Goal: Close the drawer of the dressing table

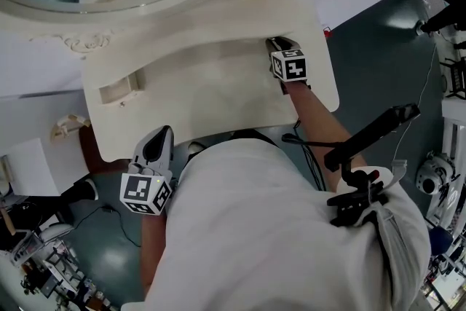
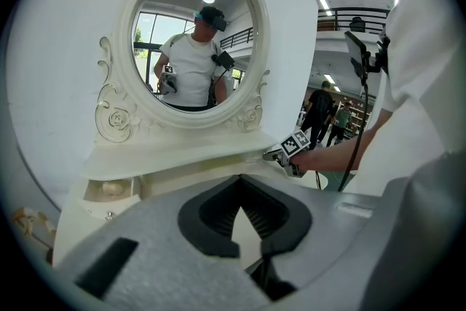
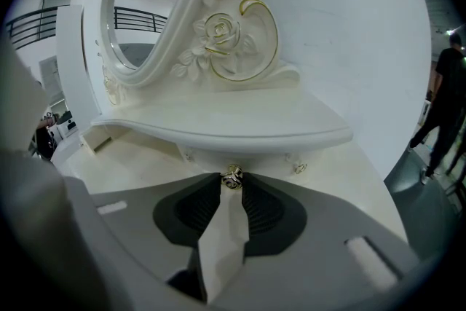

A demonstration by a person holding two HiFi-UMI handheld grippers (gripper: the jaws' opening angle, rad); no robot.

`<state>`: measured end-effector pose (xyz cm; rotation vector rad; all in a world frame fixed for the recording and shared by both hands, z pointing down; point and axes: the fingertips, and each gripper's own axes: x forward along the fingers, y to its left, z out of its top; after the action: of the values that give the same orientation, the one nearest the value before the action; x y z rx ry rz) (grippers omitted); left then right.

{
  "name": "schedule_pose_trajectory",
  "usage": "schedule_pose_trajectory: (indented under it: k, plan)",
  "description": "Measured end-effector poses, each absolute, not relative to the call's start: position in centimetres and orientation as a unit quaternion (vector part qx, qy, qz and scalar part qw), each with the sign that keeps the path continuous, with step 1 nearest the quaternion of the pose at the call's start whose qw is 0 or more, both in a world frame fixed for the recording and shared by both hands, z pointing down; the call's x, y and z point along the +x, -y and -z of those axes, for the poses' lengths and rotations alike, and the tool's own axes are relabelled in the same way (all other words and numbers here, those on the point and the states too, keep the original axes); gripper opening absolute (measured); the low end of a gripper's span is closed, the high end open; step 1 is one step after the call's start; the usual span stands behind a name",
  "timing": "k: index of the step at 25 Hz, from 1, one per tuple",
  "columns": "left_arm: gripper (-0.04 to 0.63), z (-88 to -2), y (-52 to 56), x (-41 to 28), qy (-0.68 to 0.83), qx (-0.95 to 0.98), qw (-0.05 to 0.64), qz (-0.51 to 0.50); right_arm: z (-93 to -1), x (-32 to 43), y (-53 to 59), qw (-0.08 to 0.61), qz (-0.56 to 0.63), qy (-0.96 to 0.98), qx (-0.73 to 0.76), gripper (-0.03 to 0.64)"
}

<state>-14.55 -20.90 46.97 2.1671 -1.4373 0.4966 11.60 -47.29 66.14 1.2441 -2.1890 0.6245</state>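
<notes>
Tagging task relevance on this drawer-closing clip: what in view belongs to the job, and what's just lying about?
Job:
- dressing table
- drawer knob, clamped at the tips of the right gripper
- small open drawer at the table's left, no gripper on it

Just around:
- oval mirror
- left gripper, shut and empty
- bystanders in the background

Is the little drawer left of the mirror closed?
No, the drawer stands pulled out from the dressing table, its inside showing.

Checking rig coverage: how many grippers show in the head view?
2. The left gripper hangs at the dressing table's front edge at lower left; the right gripper is over its top at right. Neither is hidden.
</notes>
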Motion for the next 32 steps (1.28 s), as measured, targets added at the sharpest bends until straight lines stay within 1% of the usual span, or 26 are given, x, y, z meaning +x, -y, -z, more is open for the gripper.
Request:
schedule_pose_trajectory:
  k: [14, 18, 25, 29, 32]
  plan:
    - [0.003, -47.1, 20.5, -14.9, 0.525, 0.795, 0.245, -0.181, -66.4, 11.4, 47.3, 0.269, -0.234, 0.812, 0.462, 0.106]
    - [0.003, -47.2, 20.2, -15.2, 0.525, 0.794, 0.248, -0.181, -67.0, 11.4, 47.2, 0.278, -0.24, 0.807, 0.463, 0.118]
    - [0.003, -47.5, 19.9, -15.8, 0.523, 0.795, 0.247, -0.182, -67.9, 11.8, 46.6, 0.286, -0.249, 0.797, 0.47, 0.121]
    - [0.003, -47.5, 20.1, -15.9, 0.52, 0.799, 0.245, -0.176, -68.1, 12.2, 45.9, 0.292, -0.252, 0.792, 0.473, 0.111]
    - [0.003, -47.4, 19.9, -16.6, 0.515, 0.804, 0.244, -0.171, -68.0, 12.3, 44.7, 0.299, -0.252, 0.787, 0.478, 0.078]
